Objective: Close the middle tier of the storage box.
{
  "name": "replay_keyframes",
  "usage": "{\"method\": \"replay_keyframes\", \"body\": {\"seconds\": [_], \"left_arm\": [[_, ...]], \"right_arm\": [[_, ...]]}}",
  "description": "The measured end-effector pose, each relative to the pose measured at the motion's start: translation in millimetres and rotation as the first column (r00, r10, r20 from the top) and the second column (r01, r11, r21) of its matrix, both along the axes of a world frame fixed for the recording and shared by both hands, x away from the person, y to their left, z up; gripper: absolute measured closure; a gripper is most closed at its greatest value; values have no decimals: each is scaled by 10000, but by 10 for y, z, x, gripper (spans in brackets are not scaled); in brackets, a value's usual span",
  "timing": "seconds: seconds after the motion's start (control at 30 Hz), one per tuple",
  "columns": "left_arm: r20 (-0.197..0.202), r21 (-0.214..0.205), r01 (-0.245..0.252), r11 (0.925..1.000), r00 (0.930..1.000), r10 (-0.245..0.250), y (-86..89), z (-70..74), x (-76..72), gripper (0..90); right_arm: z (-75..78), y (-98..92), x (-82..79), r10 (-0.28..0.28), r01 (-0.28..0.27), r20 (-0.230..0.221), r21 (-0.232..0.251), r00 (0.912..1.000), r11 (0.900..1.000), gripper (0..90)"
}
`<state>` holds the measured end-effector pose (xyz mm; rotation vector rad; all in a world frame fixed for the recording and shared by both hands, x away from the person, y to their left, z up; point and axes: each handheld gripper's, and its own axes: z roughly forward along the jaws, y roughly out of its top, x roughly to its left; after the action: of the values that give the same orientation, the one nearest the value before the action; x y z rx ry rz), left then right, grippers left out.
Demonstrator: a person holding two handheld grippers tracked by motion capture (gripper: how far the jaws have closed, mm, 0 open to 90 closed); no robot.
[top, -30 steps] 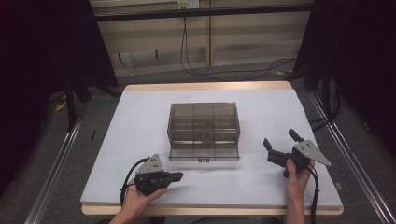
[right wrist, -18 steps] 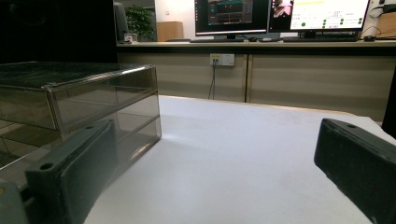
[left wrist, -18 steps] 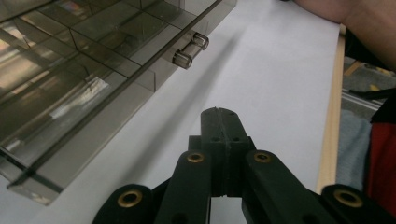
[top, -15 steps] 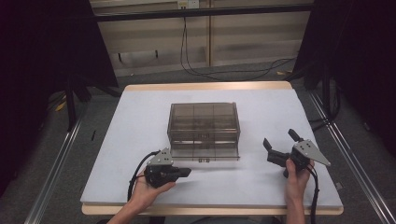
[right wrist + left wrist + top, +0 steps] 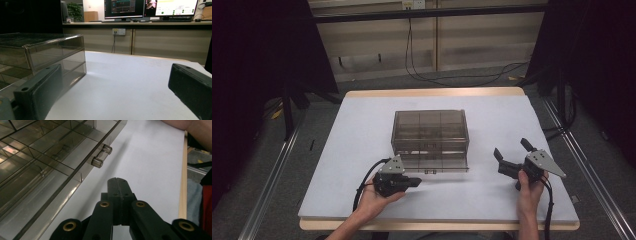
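the smoky clear drawer box (image 5: 430,138) sits in the middle of the white surface (image 5: 342,150), its bottom drawer pulled out a little. the left gripper (image 5: 414,181), jaws closed on nothing, lies just beside the drawer handle (image 5: 101,155). the right gripper (image 5: 512,155) rests well apart at the right, jaws wide open and empty.

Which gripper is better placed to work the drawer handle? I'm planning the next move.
Probably the left gripper: shut, beside the drawer handle of the clear box. The right gripper stands open, farther off.
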<state>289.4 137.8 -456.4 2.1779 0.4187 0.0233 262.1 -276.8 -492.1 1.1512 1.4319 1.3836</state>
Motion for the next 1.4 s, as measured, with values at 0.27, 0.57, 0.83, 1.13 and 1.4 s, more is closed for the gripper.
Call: {"method": "replay_keyframes", "body": {"seconds": [0.27, 0.57, 0.83, 1.13, 1.4], "left_arm": [[-14, 92, -52, 9999, 10000, 52, -20, -43, 17, 900], [-70, 167, -202, 9997, 9998, 203, -44, -96, 81, 900], [-188, 361, -374, 9986, 9991, 381, -62, -116, 121, 900], [-197, 348, -377, 9987, 9991, 384, -110, -143, 148, 900], [-199, 322, -465, 9984, 9987, 471, -124, -159, 192, 900]], "right_arm": [[0, 1, -2, 0, 0, 14, 14, 10000, 10000, 0], [0, 0, -1, 17, -17, 17, 12, 10000, 10000, 0], [0, 1, -1, 15, -15, 17, 8, 10000, 10000, 0], [0, 0, -3, 16, -16, 23, 21, 10000, 10000, 0], [0, 0, -2, 16, -16, 16, 26, 10000, 10000, 0]]}}
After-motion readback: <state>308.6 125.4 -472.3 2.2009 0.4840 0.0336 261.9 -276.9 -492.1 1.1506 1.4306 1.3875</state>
